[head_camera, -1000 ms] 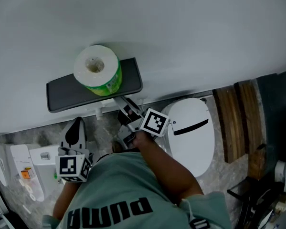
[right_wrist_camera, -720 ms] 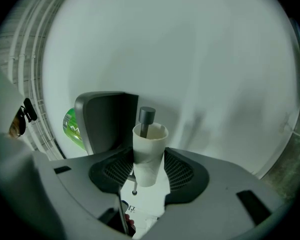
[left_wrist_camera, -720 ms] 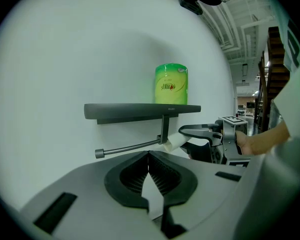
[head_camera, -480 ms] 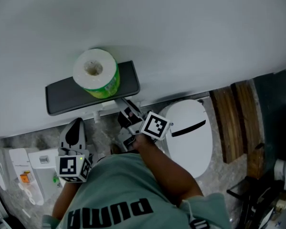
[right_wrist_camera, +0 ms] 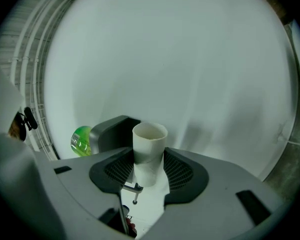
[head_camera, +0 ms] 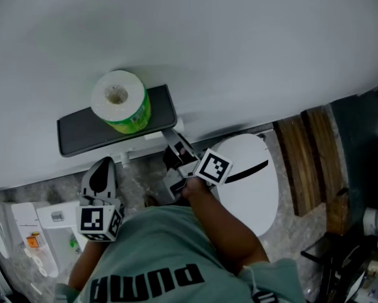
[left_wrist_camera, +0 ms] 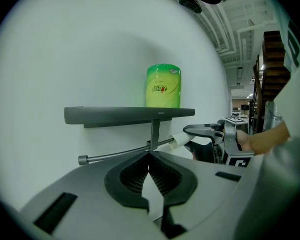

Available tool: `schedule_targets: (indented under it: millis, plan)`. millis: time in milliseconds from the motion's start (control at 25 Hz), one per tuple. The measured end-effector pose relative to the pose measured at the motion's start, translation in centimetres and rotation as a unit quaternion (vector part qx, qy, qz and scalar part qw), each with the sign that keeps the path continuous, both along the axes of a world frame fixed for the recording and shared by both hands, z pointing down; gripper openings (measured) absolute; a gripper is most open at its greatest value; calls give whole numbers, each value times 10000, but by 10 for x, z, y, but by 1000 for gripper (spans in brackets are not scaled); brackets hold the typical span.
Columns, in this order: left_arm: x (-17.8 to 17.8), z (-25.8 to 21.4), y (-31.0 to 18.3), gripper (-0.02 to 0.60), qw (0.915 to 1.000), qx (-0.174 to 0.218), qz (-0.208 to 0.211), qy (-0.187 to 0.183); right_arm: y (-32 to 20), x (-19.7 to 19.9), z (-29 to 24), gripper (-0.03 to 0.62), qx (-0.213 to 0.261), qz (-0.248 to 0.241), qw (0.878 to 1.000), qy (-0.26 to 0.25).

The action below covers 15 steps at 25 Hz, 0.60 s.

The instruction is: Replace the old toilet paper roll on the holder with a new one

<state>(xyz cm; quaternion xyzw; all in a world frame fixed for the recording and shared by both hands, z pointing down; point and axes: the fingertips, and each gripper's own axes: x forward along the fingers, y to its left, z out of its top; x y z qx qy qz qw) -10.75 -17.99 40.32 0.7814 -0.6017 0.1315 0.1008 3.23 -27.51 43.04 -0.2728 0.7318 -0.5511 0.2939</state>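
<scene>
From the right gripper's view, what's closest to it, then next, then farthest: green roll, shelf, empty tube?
1. Tube, between the right gripper's jaws, which just closed tighter.
2. Shelf, behind, left.
3. Green roll, far left, beyond the shelf.

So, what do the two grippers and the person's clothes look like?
Both the left gripper and the right gripper have grey bodies, black ribbed pads and a white cube with black square markers. The right jaws have just been closing on a cardboard tube. The shirt is grey-green, with black lettering.
</scene>
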Motion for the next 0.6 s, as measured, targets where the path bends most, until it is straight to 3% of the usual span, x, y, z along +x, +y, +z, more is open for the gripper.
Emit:
schedule_targets:
  millis: [600]
  plan:
    - [44, 0, -15, -8, 9992, 44, 371, 128, -7, 66, -2, 189, 74, 515, 9984, 203]
